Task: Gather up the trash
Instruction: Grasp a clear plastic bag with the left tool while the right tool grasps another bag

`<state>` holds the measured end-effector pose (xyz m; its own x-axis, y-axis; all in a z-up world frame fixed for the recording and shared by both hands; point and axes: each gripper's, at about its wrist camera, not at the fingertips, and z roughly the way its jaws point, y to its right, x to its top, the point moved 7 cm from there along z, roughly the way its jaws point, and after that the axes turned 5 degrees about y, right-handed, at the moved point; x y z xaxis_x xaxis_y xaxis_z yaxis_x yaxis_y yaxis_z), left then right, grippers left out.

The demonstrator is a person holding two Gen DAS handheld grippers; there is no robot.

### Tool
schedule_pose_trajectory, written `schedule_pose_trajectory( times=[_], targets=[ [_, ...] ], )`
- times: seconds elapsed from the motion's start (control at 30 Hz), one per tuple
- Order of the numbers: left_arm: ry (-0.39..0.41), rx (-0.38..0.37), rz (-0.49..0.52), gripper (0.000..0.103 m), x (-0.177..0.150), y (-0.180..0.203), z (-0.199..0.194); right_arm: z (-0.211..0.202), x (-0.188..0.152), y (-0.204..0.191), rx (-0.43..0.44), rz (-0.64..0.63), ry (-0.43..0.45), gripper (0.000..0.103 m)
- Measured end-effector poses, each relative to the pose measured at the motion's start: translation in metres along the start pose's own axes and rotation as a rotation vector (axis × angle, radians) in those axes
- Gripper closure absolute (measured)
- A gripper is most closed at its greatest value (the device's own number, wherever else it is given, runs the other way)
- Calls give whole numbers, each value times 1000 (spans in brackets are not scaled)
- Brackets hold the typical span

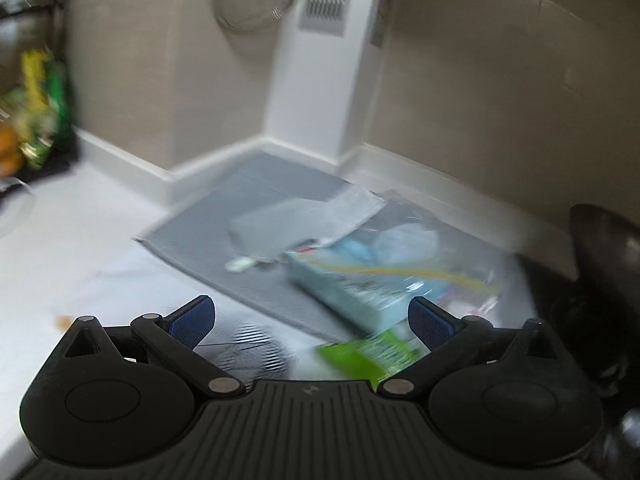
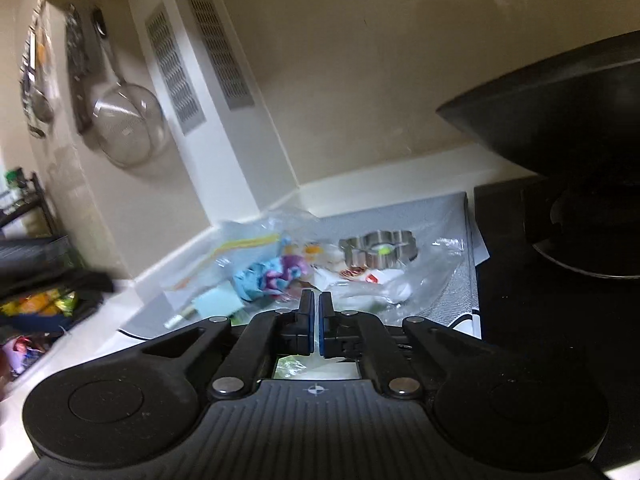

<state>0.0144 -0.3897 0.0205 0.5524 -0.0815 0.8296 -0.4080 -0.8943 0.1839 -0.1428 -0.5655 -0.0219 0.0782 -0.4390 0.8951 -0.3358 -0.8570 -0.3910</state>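
Note:
A heap of trash lies on a grey mat (image 1: 224, 216) in the counter corner: a clear zip bag (image 1: 404, 256) with a light blue box (image 1: 360, 300) in it, a grey folded piece (image 1: 288, 216) and a green wrapper (image 1: 368, 354). My left gripper (image 1: 312, 320) is open just in front of the heap, with the green wrapper by its right finger. In the right wrist view the clear bag (image 2: 240, 256), colourful scraps (image 2: 272, 278) and a metal flower-shaped cutter (image 2: 378, 248) lie ahead. My right gripper (image 2: 316, 312) is shut, with nothing seen between its pads.
A metal strainer (image 2: 128, 124) hangs on the wall at left. A black wok (image 2: 560, 120) sits on the black stove (image 2: 532, 300) at right. A rack with fruit and packets (image 1: 32, 120) stands at far left. White counter (image 1: 80, 248) lies left of the mat.

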Motion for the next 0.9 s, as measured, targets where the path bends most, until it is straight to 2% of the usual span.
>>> schedule_pose_trajectory(
  times=[0.1, 0.2, 0.27, 0.3, 0.33, 0.37, 0.43, 0.53, 0.6, 0.63, 0.67, 0.7, 0.73, 0.77, 0.8, 0.83, 0.9],
  targets=[
    [-69, -73, -135, 0, 2, 12, 30, -6, 0, -3, 12, -29, 2, 101],
    [-87, -130, -130, 0, 3, 37, 42, -5, -3, 1, 23, 1, -34, 97],
    [-48, -110, -50, 0, 10, 57, 43, -1, -5, 7, 19, 73, -72, 70],
    [-22, -89, 18, 0, 14, 69, 44, 3, -5, 11, 5, 108, -89, 29],
    [7, -65, 97, 0, 18, 82, 46, 5, -6, 14, -22, 139, -96, 1],
    [26, -47, 178, 0, 20, 96, 49, 6, -5, 19, -45, 171, -86, 0],
    [28, -38, 304, 0, 20, 122, 59, 12, -2, 21, -55, 215, -82, 1],
    [-67, -15, 415, 0, 14, 150, 85, 26, -4, 26, -91, 257, -99, 1],
    [-118, 35, 462, 0, 9, 154, 102, 38, -7, 29, -112, 270, -118, 1],
    [-132, 65, 454, 8, 7, 149, 108, 45, -10, 31, -128, 272, -132, 2],
    [-158, 88, 426, 29, 6, 142, 112, 52, -14, 30, -113, 261, -150, 6],
    [-205, 92, 391, 41, 5, 134, 117, 57, -18, 27, -87, 232, -176, 18],
    [-244, 89, 348, 56, 5, 124, 120, 60, -21, 27, -97, 195, -190, 40],
    [-251, 98, 318, 73, 7, 114, 119, 59, -23, 26, -116, 152, -185, 55],
    [-241, 114, 309, 80, 11, 104, 116, 58, -24, 25, -112, 109, -185, 83],
    [-228, 125, 299, 85, 15, 95, 110, 58, -25, 24, -95, 89, -191, 98],
    [-219, 94, 244, 88, 25, 80, 97, 55, -26, 26, -91, 107, -194, 101]
  ],
)
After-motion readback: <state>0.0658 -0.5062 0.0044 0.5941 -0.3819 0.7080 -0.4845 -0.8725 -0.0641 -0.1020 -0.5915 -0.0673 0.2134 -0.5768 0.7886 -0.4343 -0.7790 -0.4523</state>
